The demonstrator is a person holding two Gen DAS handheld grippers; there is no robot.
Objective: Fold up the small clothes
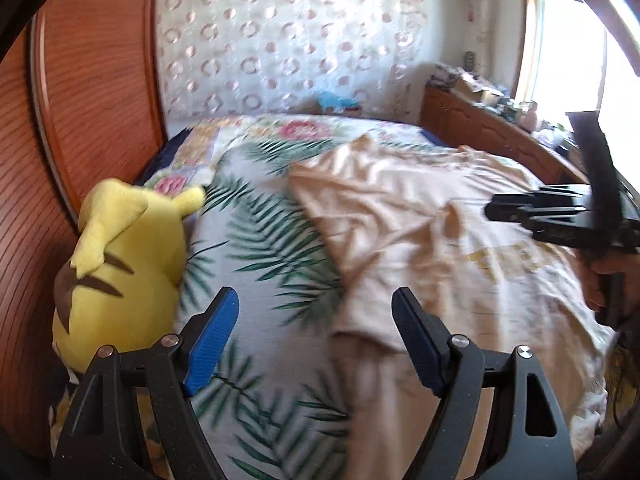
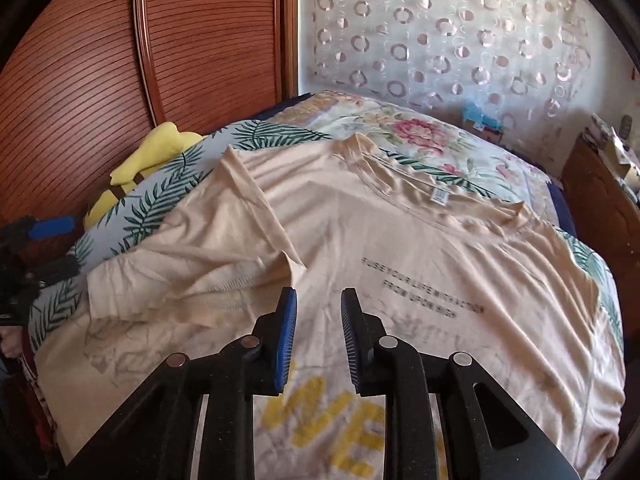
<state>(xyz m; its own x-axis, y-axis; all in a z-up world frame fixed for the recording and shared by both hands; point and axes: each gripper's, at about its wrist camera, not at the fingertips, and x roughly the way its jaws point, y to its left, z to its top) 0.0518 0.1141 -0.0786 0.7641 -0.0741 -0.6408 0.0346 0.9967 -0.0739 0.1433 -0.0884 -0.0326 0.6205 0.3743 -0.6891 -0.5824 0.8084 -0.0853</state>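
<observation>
At the bottom of the left wrist view the left gripper [image 1: 316,316] stood with its blue-padded jaws spread wide and nothing between them, one finger over the leaf-print bedspread [image 1: 260,216], the other over the near edge of the peach T-shirt [image 1: 420,216]. The shirt lay spread over the centre and right of that frame, creased, with part of a yellow print showing toward the right. At the left edge a yellow plush toy [image 1: 120,264] leaned against the reddish wooden headboard [image 1: 92,80]. The right gripper [image 1: 496,212] reached in from the right edge above the shirt, a hand [image 1: 600,280] just visible below it. In the right wrist view the right gripper [image 2: 319,300] filled the bottom centre, its jaws parted by a narrow gap and empty, hovering over the T-shirt [image 2: 360,220], which covered most of the frame with its collar toward the top, a sleeve folded inward at centre left, black lettering at centre right and yellow letters at the bottom.
</observation>
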